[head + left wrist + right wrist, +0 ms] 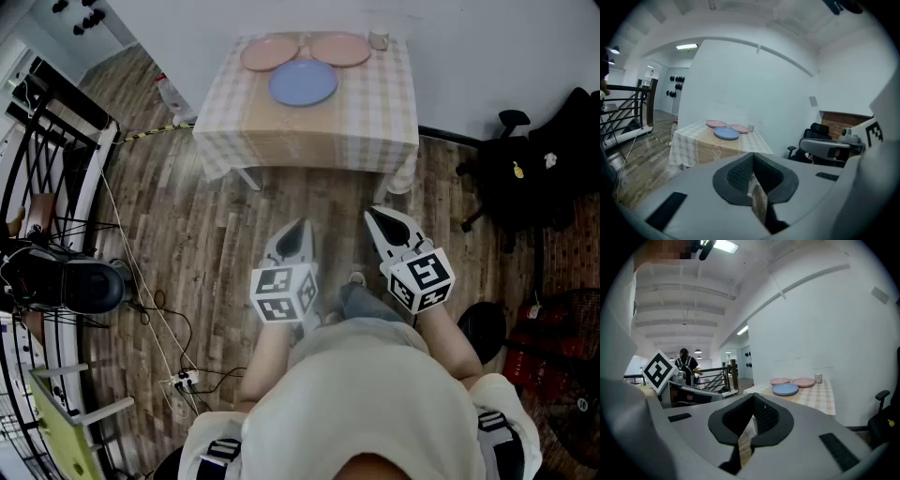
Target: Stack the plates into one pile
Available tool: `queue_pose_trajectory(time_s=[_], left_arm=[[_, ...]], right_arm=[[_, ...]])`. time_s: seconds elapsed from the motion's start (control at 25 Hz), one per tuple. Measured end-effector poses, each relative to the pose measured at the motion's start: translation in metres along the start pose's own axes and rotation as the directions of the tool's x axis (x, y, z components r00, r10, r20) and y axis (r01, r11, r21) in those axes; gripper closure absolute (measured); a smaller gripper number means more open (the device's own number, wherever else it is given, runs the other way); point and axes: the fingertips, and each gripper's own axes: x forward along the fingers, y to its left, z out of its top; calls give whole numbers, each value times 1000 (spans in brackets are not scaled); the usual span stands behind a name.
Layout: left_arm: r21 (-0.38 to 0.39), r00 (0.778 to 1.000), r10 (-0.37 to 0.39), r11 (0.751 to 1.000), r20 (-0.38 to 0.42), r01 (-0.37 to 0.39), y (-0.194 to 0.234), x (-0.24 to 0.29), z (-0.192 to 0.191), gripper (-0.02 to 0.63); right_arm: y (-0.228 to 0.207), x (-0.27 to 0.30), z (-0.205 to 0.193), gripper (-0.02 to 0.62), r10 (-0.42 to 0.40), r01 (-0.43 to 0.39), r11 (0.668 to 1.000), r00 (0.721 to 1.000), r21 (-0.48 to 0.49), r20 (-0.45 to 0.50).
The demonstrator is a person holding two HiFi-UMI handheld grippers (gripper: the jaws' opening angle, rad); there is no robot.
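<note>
Head view: we hold both grippers over the wooden floor (187, 234), well short of the table (375, 117).

- Left gripper (298, 232): jaws pressed together, nothing between them. The left gripper view confirms this.
- Right gripper (377, 217): jaws also pressed together and empty.
- Both tips point toward the table, which stands ahead of them under a checked cloth.
- Blue plate (303, 82): nearest to the grippers, ahead of the left tip.
- Left pink plate (270, 52) and right pink plate (340, 49): side by side just beyond the blue one. We cannot tell whether the rims touch.
- Small cup (379, 39): just right of the right pink plate, farthest from us.
- Black office chair (525, 159): off to the right of the right gripper.
</note>
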Motion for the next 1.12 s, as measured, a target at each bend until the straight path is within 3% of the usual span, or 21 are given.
queue_pose_trajectory(time_s=[0.68, 1.12], left_arm=[[-17, 1000, 2, 1000, 20, -1, -5, -60, -23, 601], [-50, 998, 48, 998, 37, -46, 12, -49, -21, 601]], right_arm=[[61, -36, -8, 595, 55, -55, 998, 999, -22, 2], [53, -17, 0, 595, 79, -79, 997, 996, 19, 28]])
